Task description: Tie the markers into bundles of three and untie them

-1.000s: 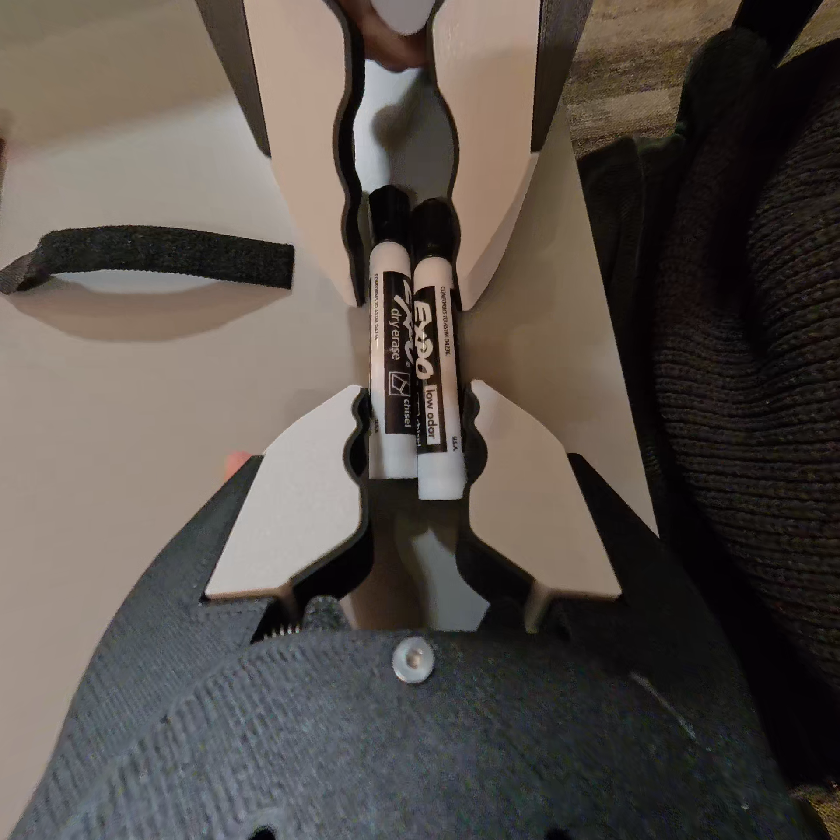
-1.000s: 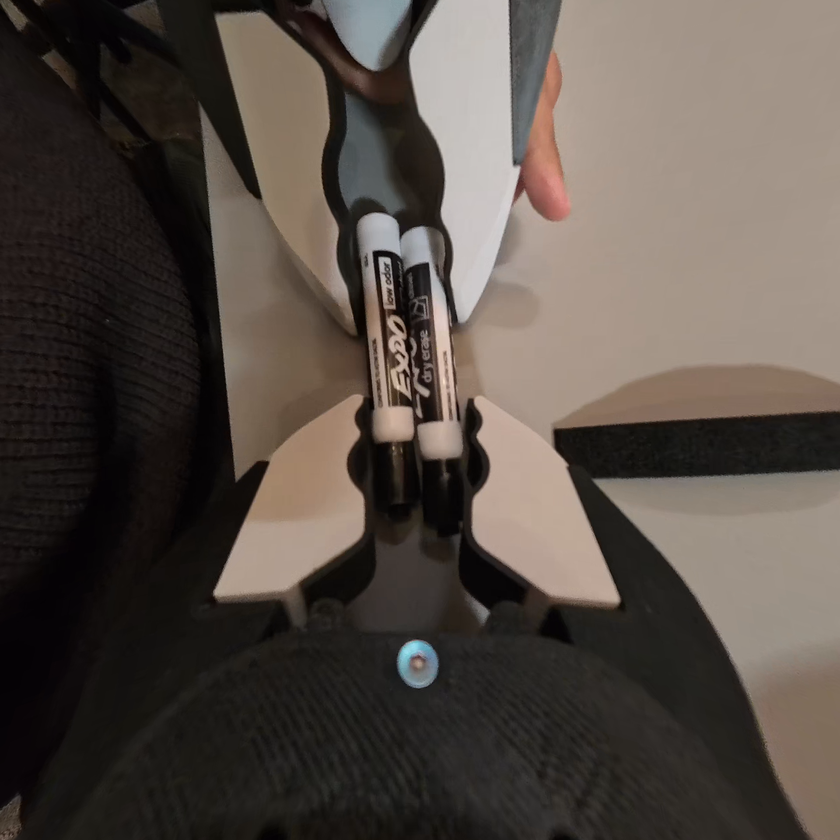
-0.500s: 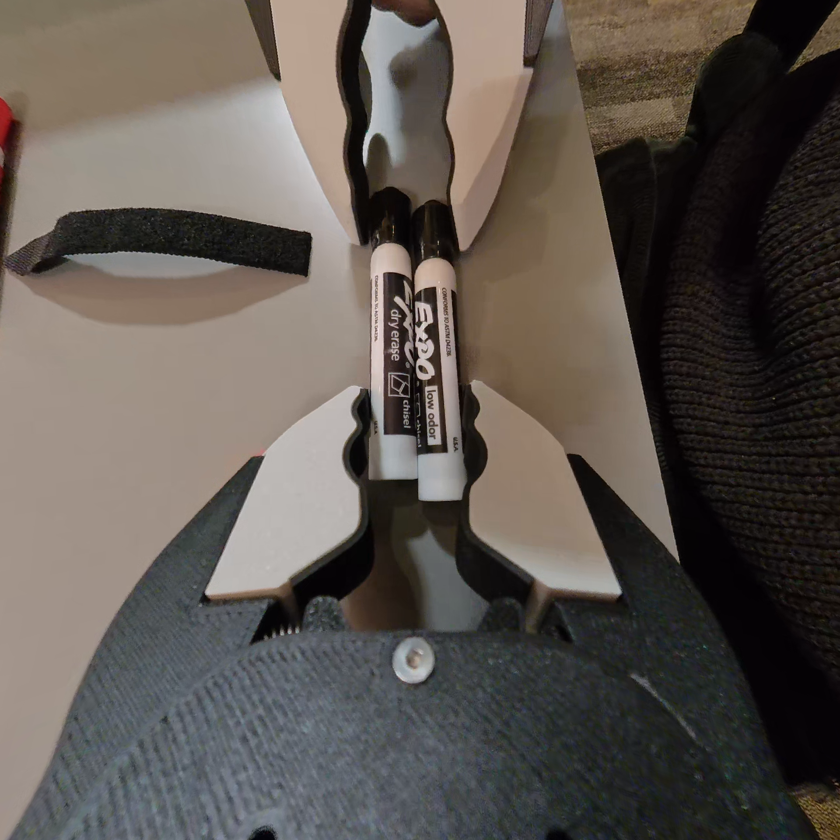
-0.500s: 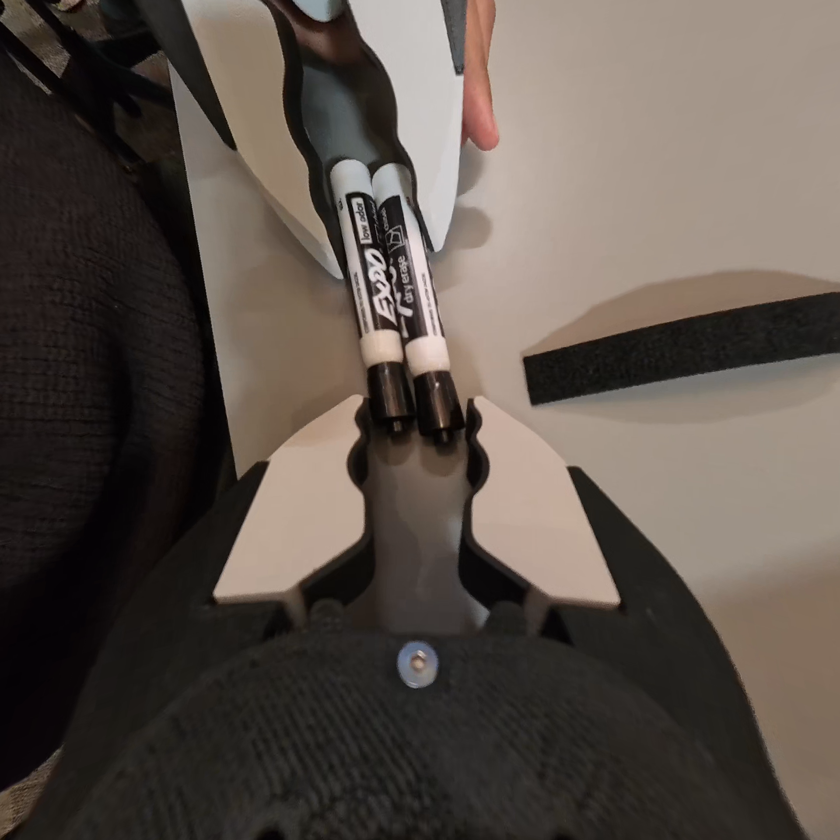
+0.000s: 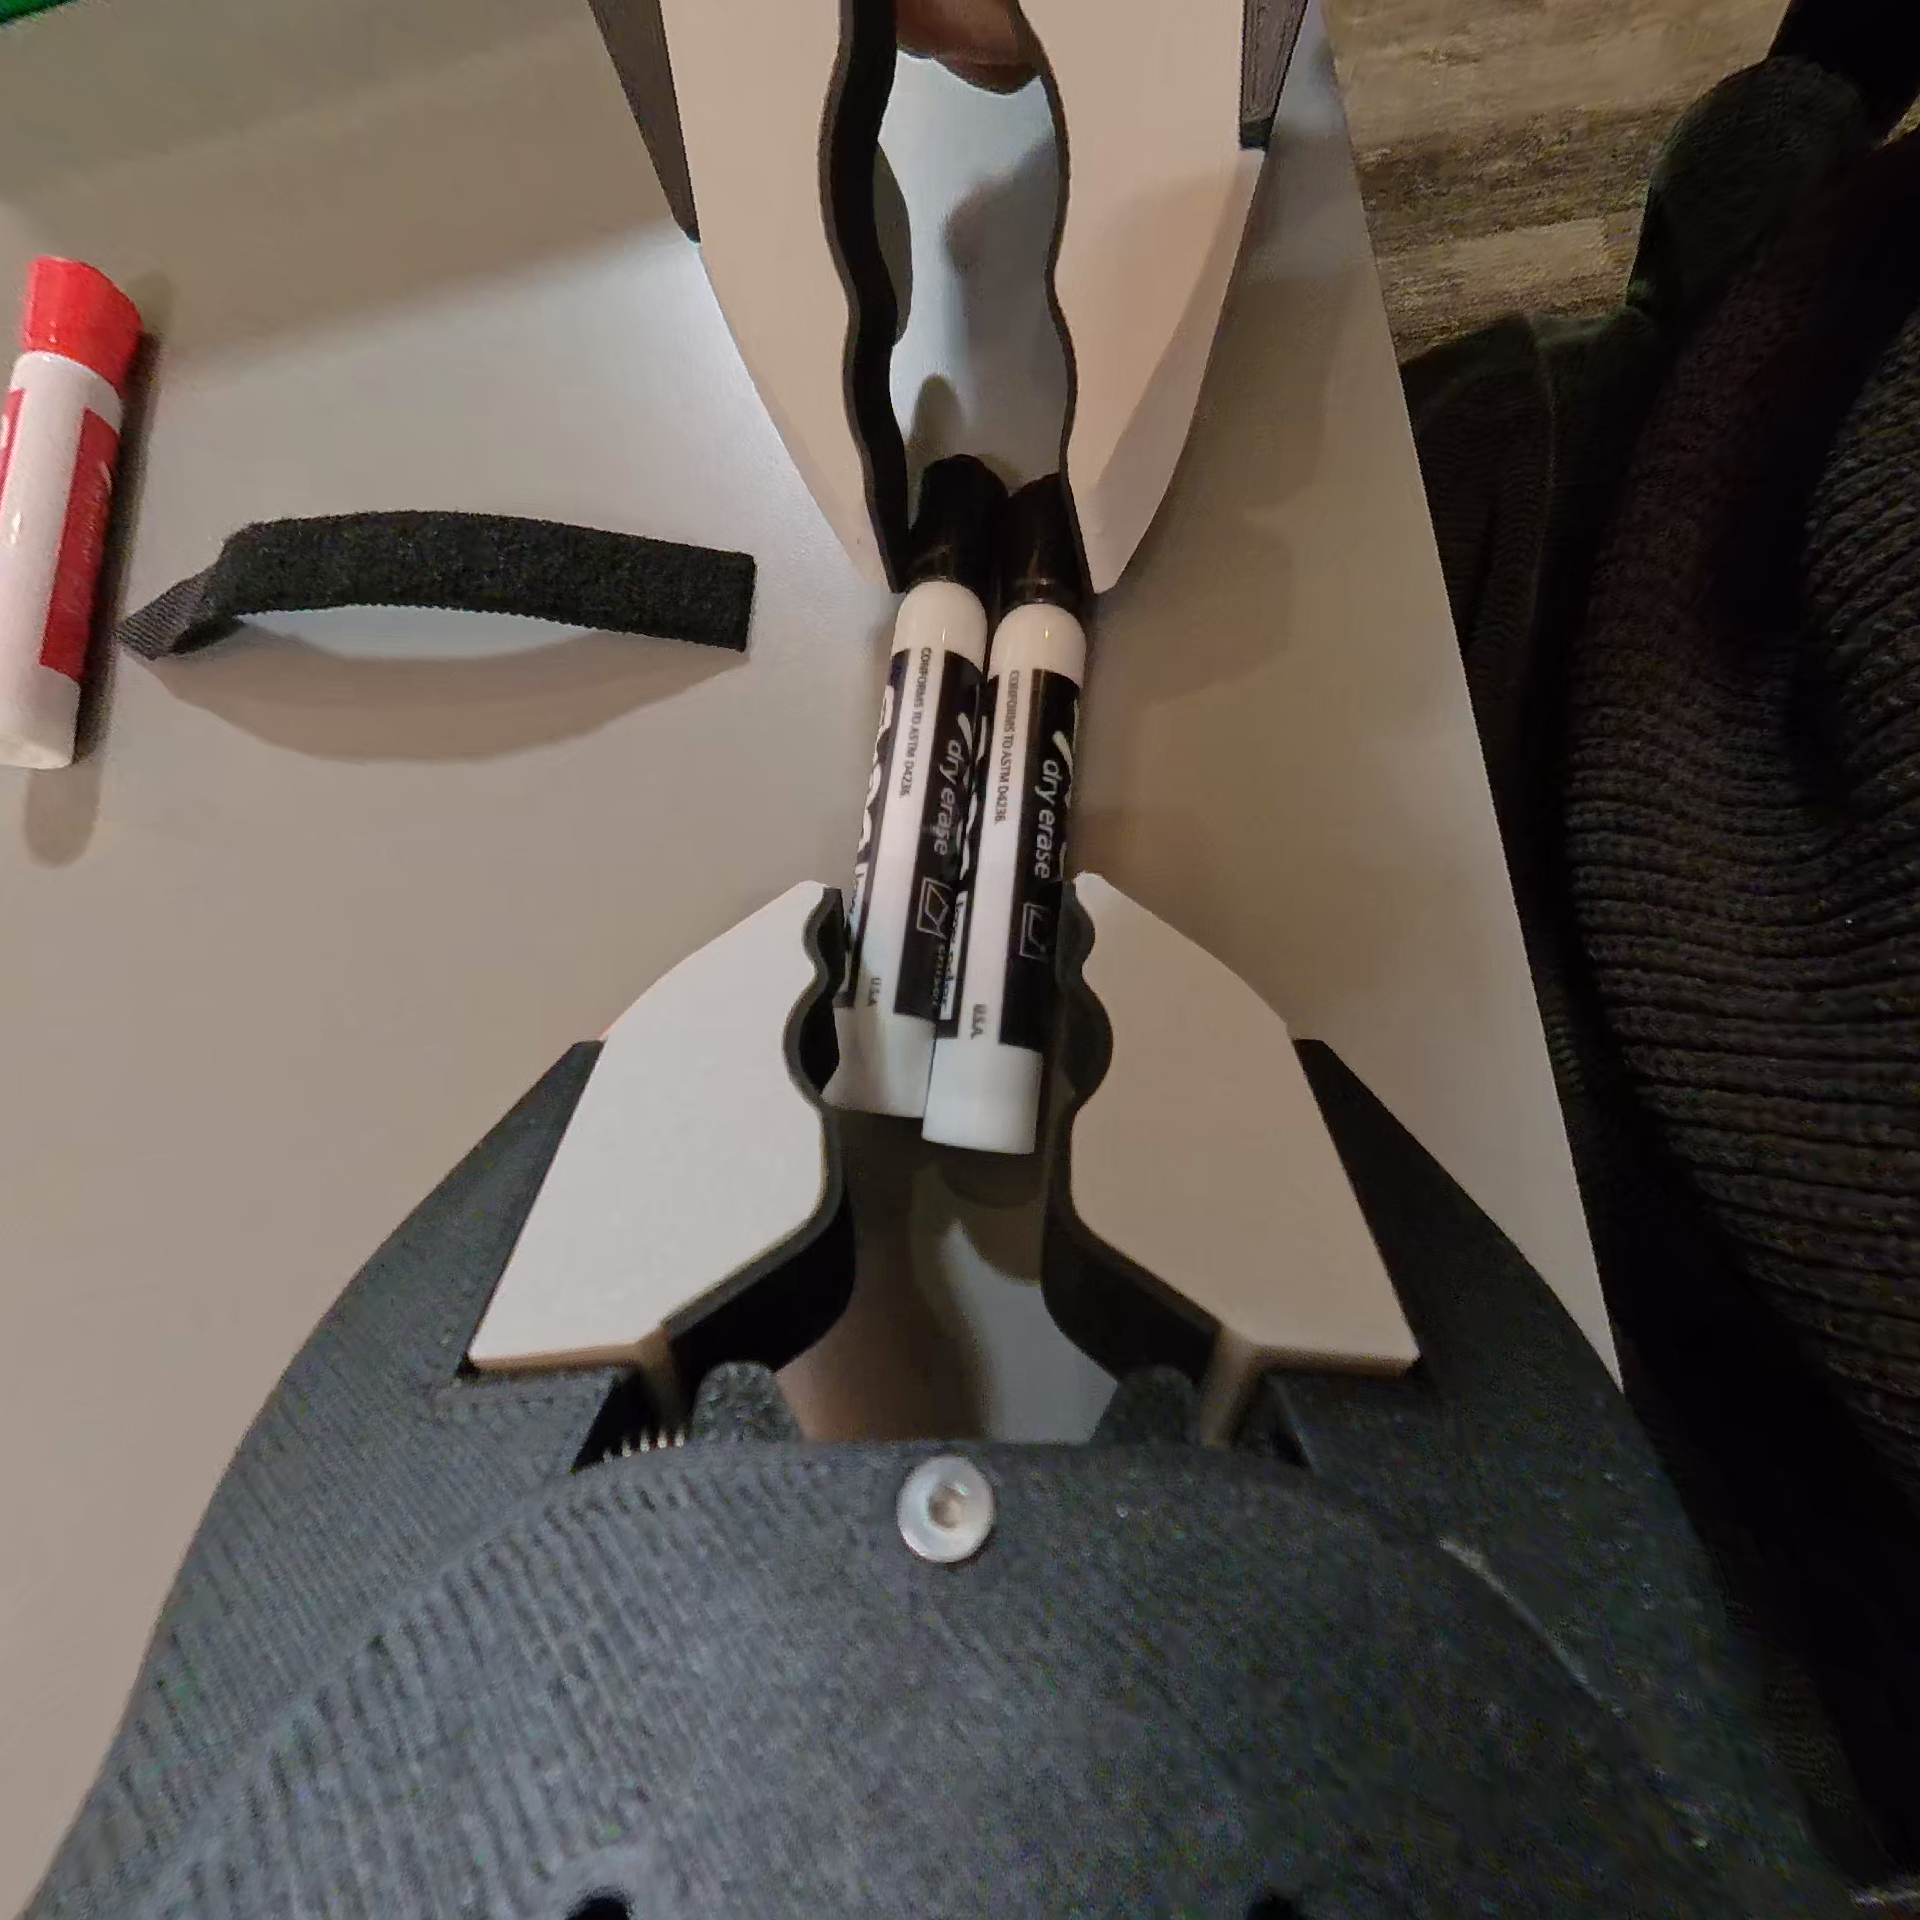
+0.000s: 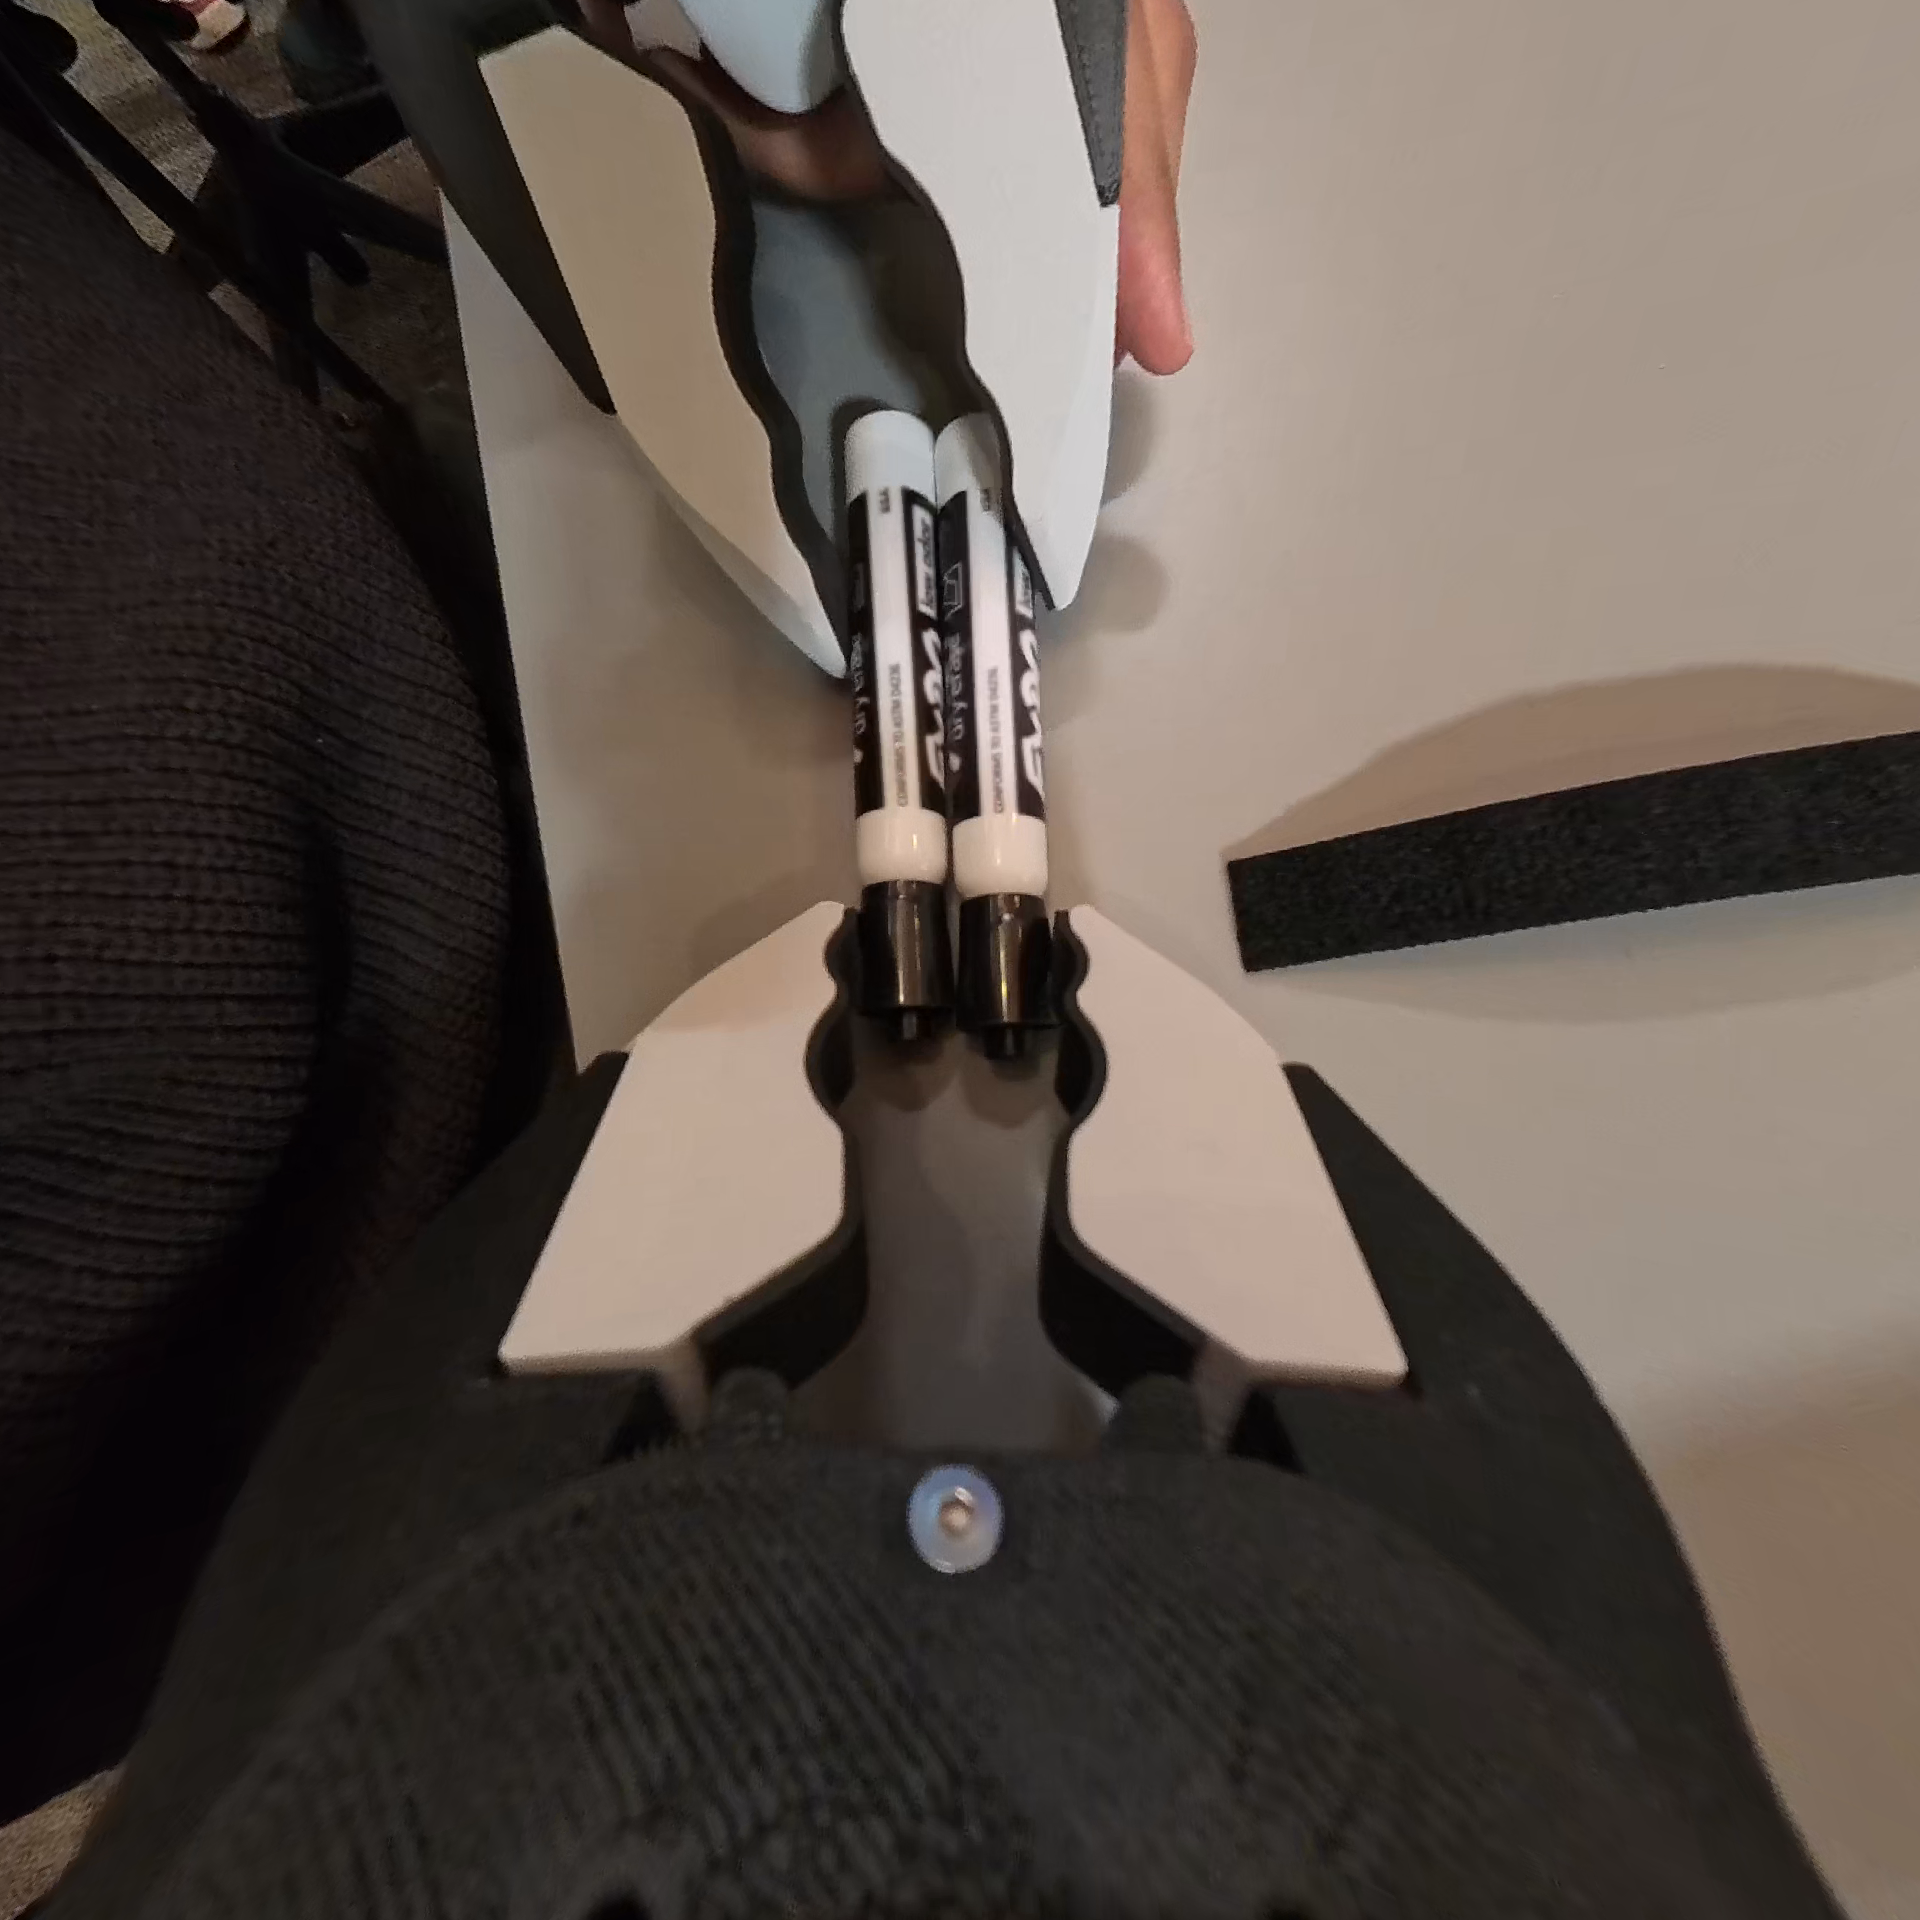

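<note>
Two black dry-erase markers (image 5: 935,821) lie side by side, held between my two grippers just above the white table (image 5: 312,1039). My left gripper (image 5: 951,935) is shut on their white tail ends. My right gripper (image 6: 956,935) is shut on their black caps (image 6: 904,956). Each gripper shows in the other's view: the right one at the top of the left wrist view (image 5: 977,520), the left one at the top of the right wrist view (image 6: 940,592). The markers also show in the right wrist view (image 6: 951,707). A black hook-and-loop strap (image 5: 468,571) lies loose on the table, apart from the markers.
A red-capped marker (image 5: 57,499) lies at the far left beyond the strap. The strap's end shows in the right wrist view (image 6: 1558,862). The table edge (image 5: 1455,727) runs close beside the markers, with a person's dark knit sleeve (image 5: 1714,831) and carpet past it. Spacing between my two grippers at the tips: around 6 centimeters.
My right gripper slid back along the markers and now grips only the caps. The markers rolled about their length. The left view shifted, and the red marker came into sight.
</note>
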`<state>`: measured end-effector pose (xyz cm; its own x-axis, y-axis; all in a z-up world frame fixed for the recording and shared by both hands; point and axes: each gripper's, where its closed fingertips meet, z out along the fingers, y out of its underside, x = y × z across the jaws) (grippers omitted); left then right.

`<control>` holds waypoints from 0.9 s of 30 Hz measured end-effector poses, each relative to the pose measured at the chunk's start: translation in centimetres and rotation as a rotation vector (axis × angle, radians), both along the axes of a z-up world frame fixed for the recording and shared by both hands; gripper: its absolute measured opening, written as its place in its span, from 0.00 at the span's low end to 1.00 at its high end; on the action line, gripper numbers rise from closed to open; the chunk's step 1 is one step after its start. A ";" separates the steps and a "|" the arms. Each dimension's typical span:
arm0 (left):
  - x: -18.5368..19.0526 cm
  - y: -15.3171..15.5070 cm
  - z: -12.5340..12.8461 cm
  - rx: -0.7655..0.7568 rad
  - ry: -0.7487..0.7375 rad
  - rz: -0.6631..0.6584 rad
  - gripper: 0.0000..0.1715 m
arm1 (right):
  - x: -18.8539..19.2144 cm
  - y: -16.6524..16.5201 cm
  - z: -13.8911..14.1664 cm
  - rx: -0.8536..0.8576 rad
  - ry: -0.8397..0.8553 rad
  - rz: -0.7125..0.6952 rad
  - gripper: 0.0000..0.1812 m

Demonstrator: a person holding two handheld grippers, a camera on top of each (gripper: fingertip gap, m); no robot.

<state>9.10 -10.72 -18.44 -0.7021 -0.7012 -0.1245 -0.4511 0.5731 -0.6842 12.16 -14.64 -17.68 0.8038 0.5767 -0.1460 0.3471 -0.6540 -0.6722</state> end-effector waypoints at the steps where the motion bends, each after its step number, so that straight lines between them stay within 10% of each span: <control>1: 0.0 0.0 0.0 0.003 -0.003 -0.002 0.25 | -0.1 0.0 0.1 0.003 0.008 -0.001 0.20; 27: -0.8 0.9 0.0 0.077 0.019 -0.005 0.13 | 0.8 1.3 1.7 0.103 0.071 -0.079 0.20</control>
